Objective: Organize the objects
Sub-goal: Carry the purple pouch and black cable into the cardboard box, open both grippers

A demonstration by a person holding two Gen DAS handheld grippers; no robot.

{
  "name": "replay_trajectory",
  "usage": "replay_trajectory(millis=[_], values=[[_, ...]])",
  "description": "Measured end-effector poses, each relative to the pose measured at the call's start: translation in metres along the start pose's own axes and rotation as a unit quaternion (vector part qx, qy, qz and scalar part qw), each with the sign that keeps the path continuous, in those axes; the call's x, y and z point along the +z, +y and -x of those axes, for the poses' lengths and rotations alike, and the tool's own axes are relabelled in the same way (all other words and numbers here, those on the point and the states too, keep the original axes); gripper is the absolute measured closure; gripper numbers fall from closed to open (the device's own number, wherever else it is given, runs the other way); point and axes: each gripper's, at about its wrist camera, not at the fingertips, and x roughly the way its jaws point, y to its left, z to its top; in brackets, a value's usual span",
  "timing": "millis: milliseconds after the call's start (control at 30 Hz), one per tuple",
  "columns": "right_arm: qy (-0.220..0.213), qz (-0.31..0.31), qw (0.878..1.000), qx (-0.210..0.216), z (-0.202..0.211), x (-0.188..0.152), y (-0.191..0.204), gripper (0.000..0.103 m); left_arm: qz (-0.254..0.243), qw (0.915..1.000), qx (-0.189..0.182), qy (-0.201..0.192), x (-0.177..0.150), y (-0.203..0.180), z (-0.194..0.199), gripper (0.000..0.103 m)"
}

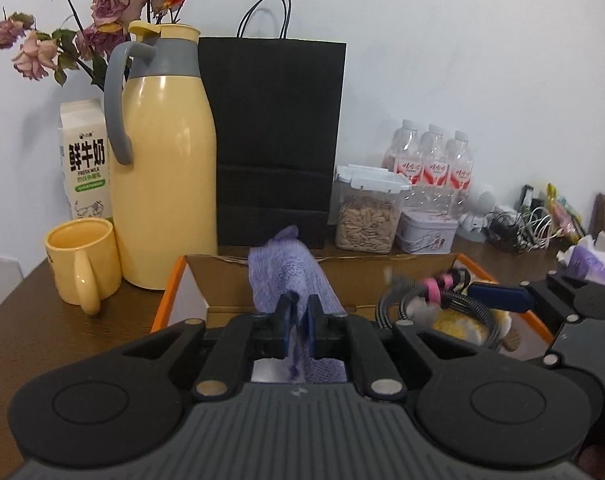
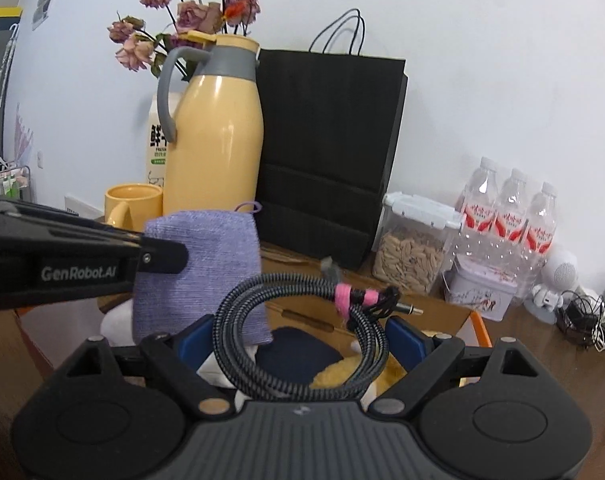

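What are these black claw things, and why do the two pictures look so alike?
They are two hand-held claws a person carries, each with a camera looking along its fingers. The left claw pinches a purple cloth. The right claw stands wide around a coiled braided cable tied with pink bands. Both hover over an open cardboard box on a brown table. Behind stand a yellow thermos jug, yellow mug, milk carton, black paper bag and seed jar.

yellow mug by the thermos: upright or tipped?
Upright. The yellow mug stands on its base on the table, open mouth up, handle toward the camera.
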Motion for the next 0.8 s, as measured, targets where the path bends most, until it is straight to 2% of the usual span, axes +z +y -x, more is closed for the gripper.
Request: replay_trajectory(millis=[33, 67, 100, 133, 200, 567, 800], values=[[0.001, -0.002, 1.0, -0.001, 0.0, -0.001, -0.001, 0.013, -0.004, 1.0, 0.004, 0.0, 0.0, -0.001, 0.001, 0.067], [0.003, -0.003, 1.0, -0.001, 0.001, -0.001, -0.002, 0.008, -0.004, 0.9999, 0.009, -0.002, -0.001, -0.001, 0.002, 0.048], [0.004, -0.006, 1.0, -0.003, 0.002, -0.001, -0.003, 0.004, -0.002, 0.9998, 0.016, -0.007, -0.001, -0.001, 0.004, 0.011], [0.005, -0.008, 1.0, -0.004, 0.004, -0.002, -0.004, 0.0, 0.002, 0.9995, 0.025, -0.018, -0.001, 0.0, 0.006, 0.0], [0.011, -0.014, 1.0, -0.001, 0.006, -0.002, -0.006, 0.0, 0.003, 0.9989, 0.03, -0.036, 0.0, -0.001, 0.012, 0.0], [0.009, -0.018, 1.0, -0.004, 0.013, -0.003, -0.007, 0.0, 0.003, 0.9987, 0.037, -0.035, 0.002, -0.003, 0.016, 0.0], [0.0, -0.02, 1.0, -0.002, 0.025, -0.002, -0.008, 0.0, 0.01, 0.998, 0.04, -0.048, -0.001, 0.0, 0.03, 0.0]])
